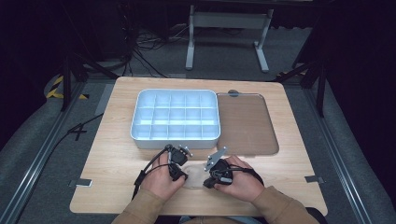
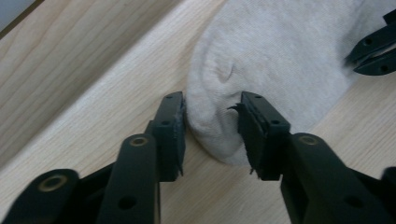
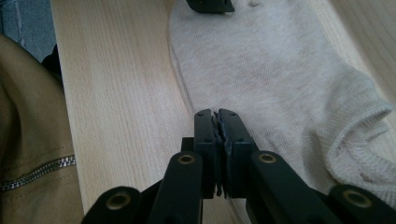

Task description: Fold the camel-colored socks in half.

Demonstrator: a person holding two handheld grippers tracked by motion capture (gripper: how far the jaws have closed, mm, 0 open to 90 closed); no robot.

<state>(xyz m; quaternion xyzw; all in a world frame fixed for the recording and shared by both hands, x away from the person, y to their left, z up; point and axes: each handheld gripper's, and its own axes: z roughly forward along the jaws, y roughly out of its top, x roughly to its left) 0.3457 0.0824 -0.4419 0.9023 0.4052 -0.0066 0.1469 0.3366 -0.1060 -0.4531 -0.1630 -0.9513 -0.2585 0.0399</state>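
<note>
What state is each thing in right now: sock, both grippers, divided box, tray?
Sock: lying flat on the table, toe end between the left gripper's jaws.
Left gripper: open, jaws astride the sock's toe.
Right gripper: shut at the sock's edge; whether it pinches fabric is unclear.
Divided box: open, compartments empty.
Tray: empty.

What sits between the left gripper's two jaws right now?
In the left gripper view, the rounded end of the pale sock lies between the jaws of the left gripper, above bare wooden table; the jaws stand apart around it.
</note>
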